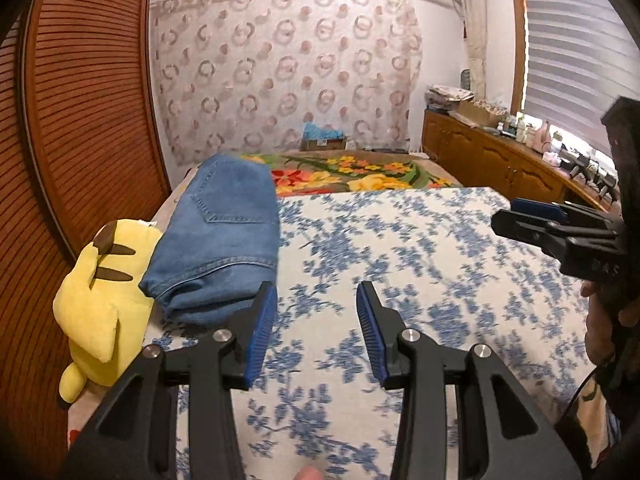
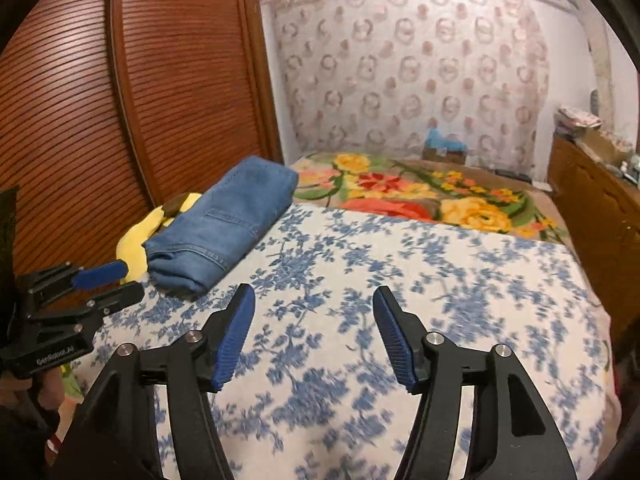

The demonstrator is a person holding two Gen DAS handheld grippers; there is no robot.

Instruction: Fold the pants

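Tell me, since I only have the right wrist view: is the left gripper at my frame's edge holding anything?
Observer: No. The left wrist view shows the left gripper with its pads apart and only the floral bedspread between them.
Operator: What is the yellow thing behind the folded jeans?
Observer: A yellow plush toy with brown stripes, lying right beside the jeans on the wardrobe side.
Operator: Anything above the cabinet?
Observer: A window with striped blinds, over the cabinet's cluttered top.
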